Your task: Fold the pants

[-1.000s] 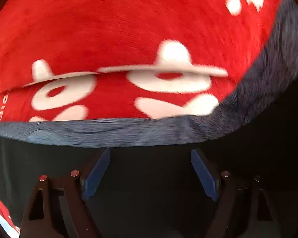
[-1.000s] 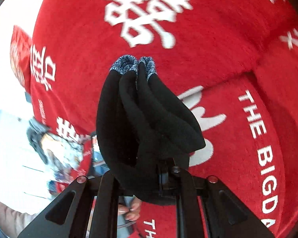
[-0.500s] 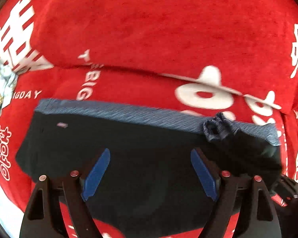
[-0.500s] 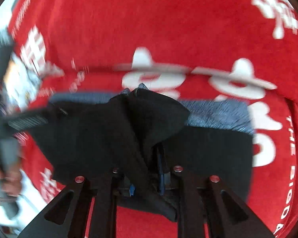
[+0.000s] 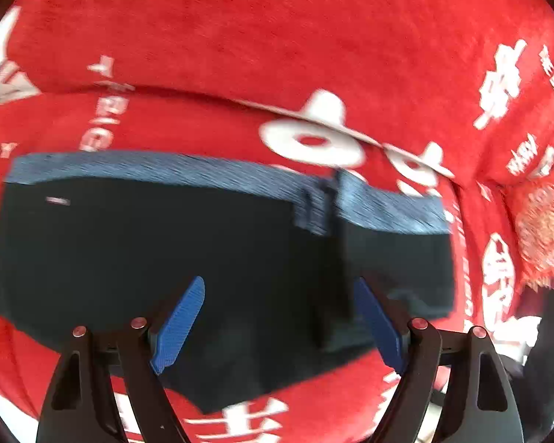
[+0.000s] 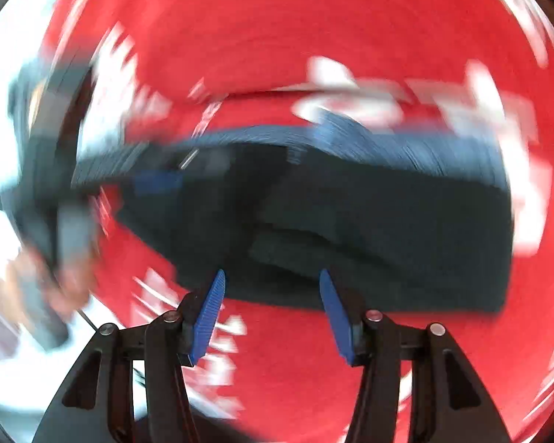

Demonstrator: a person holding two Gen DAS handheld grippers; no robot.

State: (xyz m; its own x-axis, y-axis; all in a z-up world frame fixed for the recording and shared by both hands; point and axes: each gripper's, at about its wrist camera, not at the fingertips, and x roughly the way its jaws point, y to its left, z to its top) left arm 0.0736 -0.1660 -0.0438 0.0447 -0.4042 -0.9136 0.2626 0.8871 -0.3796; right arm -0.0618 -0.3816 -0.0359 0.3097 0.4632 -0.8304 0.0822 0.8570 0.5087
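The black pants with a blue-grey waistband lie folded flat on the red blanket. A folded leg with its blue-grey cuff lies over their right part. My left gripper is open and empty just above the pants' near edge. In the blurred right wrist view the pants lie ahead of my right gripper, which is open and empty above their near edge. The left gripper's body and the hand holding it show at the left there.
The red blanket with white lettering covers the whole surface and is creased behind the pants. Its fringed edge is bunched at the right. A pale floor shows beyond the blanket's left edge.
My right gripper has let go of the bunched pant legs and opened; they now lie on the folded pants. My left gripper has pulled back from the waistband. Both views are motion-blurred.
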